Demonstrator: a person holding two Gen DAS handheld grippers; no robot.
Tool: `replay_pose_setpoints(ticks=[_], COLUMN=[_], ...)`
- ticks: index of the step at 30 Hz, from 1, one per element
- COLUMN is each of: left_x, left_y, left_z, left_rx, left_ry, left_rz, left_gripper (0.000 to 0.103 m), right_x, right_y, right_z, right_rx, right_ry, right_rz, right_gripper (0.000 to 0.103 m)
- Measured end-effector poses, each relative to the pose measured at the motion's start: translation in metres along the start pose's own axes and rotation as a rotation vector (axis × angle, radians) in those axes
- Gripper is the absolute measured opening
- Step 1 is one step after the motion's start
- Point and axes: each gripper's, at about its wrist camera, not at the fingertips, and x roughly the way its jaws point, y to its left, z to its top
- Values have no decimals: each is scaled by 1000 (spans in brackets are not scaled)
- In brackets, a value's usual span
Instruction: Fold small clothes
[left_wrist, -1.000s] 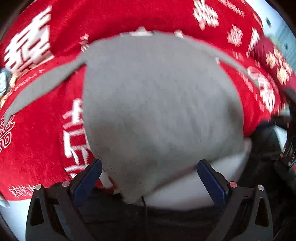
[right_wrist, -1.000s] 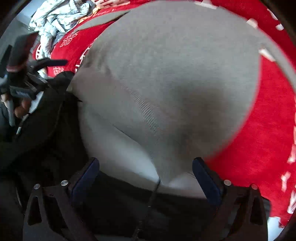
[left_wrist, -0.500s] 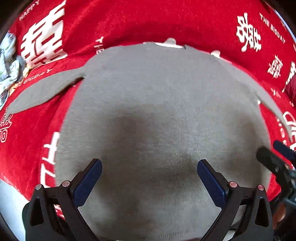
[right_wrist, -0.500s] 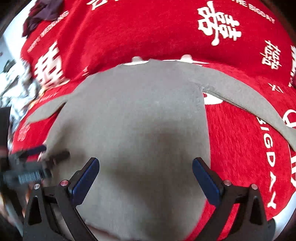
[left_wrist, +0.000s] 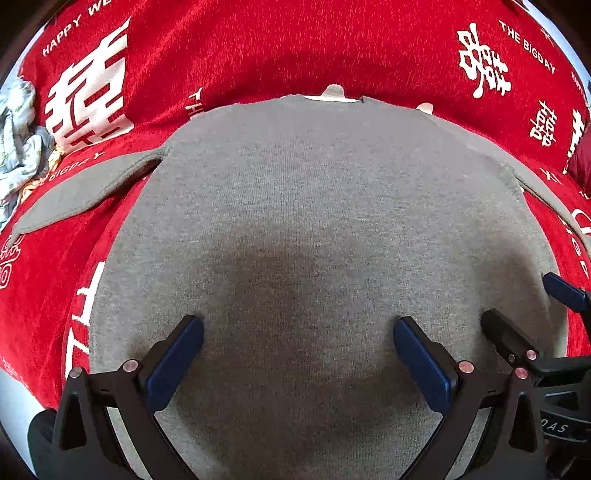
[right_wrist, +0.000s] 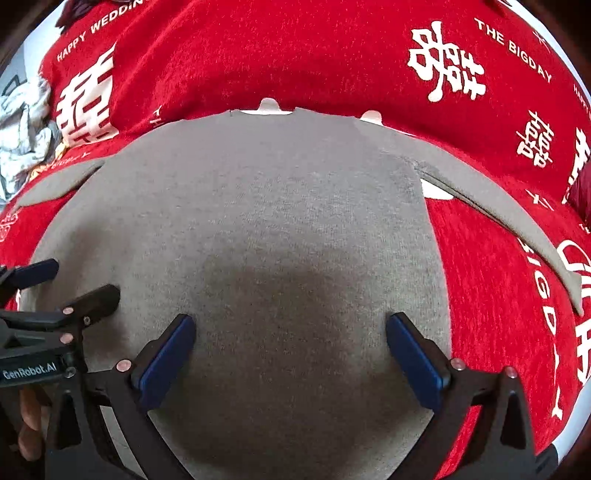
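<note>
One grey sweater (left_wrist: 325, 206) is laid out flat on a red cloth (left_wrist: 295, 48) with white characters and English lettering ("HAPPY WEDDING", "THE BIGDAY"). The cloth covers what's probably a tabletop, though I honestly can't tell what's under it. The body of the sweater fills most of both views. Two sleeves stick out to the sides: the left sleeve (left_wrist: 85, 188) angles off toward the left edge, and the right sleeve (right_wrist: 509, 218) runs down along the right side over the cloth. The collar end is the far edge, with a bit of white showing there.

Other stuff around: one crumpled pale patterned garment (left_wrist: 18, 140) off at the far left edge, sitting apart from the sweater. There's also a dark red thing at the far right edge, too cropped to say what it is.

Two grippers, both hovering over the near part of the sweater. The left gripper (left_wrist: 297, 350) has its jaws spread wide with nothing between them, just grey knit below. Same for the right gripper (right_wrist: 290, 347), jaws wide and empty. They sit side by side, each visible at the edge of the other's camera. Fingers of a hand (right_wrist: 29, 424) show at the left gripper's handle in the right wrist view.
</note>
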Motion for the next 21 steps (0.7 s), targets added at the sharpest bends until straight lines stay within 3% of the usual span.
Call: replay_pose_setpoints(ticks=[11,15,18,21], left_x=[3,7,10,6], left_y=[-7,-7,-11,-21], left_z=[-3,-3,4,9], left_rx=[0,-18,-21,-16], left_ry=[-1,47,111,99], left_rz=[11,28,57,33], left_gripper=[103,103,103,103], right_x=[0,-2,-11,-18], right_y=[4,-2,-18,-41], right_z=[-8,0,8,17], right_rx=[17,10,83,162], right_ry=[-26,18,-2,-35], right_rz=[-4,26,73,74], right_gripper=[103,103,103,103])
